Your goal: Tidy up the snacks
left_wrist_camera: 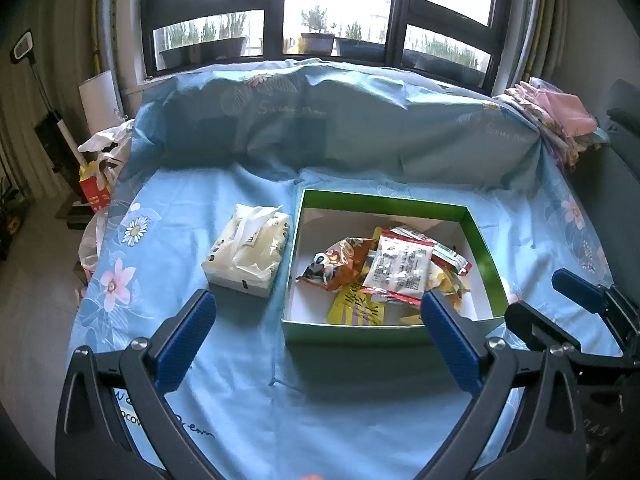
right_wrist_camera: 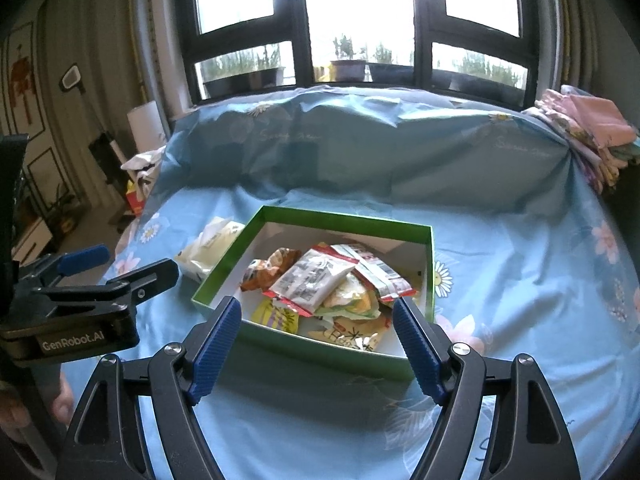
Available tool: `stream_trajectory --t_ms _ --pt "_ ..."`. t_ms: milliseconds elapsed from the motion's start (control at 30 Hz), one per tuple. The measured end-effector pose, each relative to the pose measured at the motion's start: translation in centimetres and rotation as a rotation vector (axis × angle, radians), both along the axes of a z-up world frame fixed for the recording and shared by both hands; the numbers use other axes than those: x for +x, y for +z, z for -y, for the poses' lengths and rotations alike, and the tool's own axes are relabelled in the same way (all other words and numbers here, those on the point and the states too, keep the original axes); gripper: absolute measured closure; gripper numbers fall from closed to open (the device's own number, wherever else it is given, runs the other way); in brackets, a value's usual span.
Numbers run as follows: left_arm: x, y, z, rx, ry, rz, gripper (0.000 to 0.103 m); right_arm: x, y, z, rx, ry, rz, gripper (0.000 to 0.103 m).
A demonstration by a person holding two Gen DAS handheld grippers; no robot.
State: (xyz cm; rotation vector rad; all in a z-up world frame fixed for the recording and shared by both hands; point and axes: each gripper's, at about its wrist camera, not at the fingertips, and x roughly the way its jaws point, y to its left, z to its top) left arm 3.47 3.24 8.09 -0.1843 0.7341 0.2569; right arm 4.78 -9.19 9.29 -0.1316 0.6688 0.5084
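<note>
Snacks point(left_wrist_camera: 396, 272) heaped in green box point(left_wrist_camera: 384, 200)

Glossy crinkled snack packets point(left_wrist_camera: 396, 268) in a smooth cardboard box point(left_wrist_camera: 384, 202) on matt cloth point(left_wrist_camera: 248, 392)

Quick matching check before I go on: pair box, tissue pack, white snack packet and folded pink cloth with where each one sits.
Things:
1. green box
2. tissue pack
3. white snack packet
4. folded pink cloth

Places:
A. on top of the snack pile
B. far right, near the window
C. on the blue sheet, holding the snacks
D. on the sheet beside the box, outside it

Pairs: 1-C, 2-D, 3-A, 4-B
</note>
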Motion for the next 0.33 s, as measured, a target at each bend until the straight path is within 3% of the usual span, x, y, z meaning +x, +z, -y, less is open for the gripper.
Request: stream_trajectory --t_ms 333 --pt "0.50 -0.06 0.34 -0.018 -0.012 0.005 0.000 0.13 -0.11 -0.07 0.002 0.000 -0.003 0.024"
